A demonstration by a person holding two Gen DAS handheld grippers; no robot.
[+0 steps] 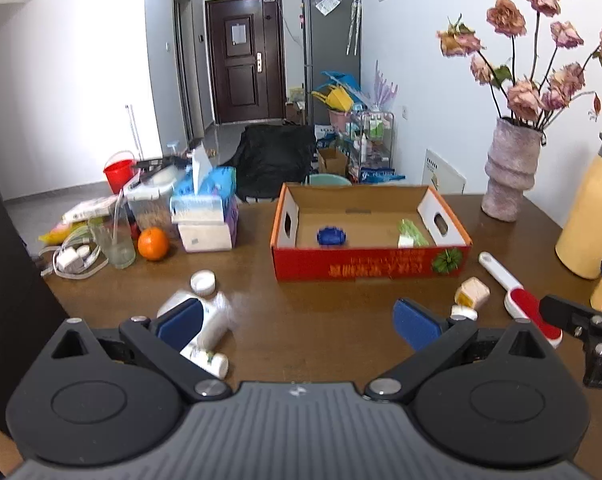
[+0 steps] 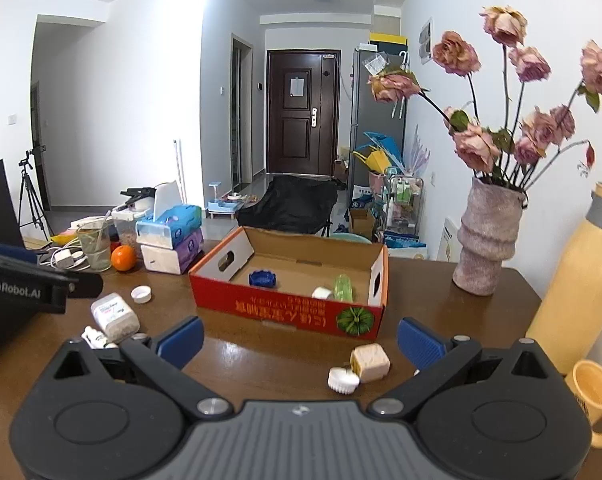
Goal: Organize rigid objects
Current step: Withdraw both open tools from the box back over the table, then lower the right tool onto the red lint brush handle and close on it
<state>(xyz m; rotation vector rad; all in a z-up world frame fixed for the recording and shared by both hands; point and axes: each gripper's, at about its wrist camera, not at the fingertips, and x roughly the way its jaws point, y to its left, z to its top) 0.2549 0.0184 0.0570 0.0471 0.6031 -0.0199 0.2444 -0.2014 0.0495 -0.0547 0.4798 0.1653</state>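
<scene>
- The box (image 1: 371,268) sits mid-table with its open top up, plainly the collecting place: a blue dish (image 1: 332,237) and a green-and-white item (image 1: 411,234) already lie inside.
- Loose rigid things remain on the table (image 1: 309,320) on both sides of the box, so by my reading the sorting is partly done.
- To the left lie a large white bottle (image 1: 209,320) on its side, a smaller bottle (image 1: 205,358) just beside it, and a white cap (image 1: 203,282) a little further off.
- To the right, near the box front, lie a small beige jar (image 2: 371,362) tipped over with its white ribbed lid (image 2: 343,380) touching it, and a red-and-white brush (image 1: 521,298) beyond.
- The left gripper (image 1: 297,322) hangs spread wide and empty over bare table, its left pad in front of the large bottle; likely lining up on it.
- The right gripper (image 2: 299,340) is likewise spread and holds nothing, with the jar and lid lying between its fingers' reach, a fair next pick.
- Vase (image 2: 487,236), flask (image 2: 581,276), mug (image 2: 595,400), tissues (image 1: 205,208) and orange (image 1: 153,244) stand around the edges, clear of the work.
</scene>
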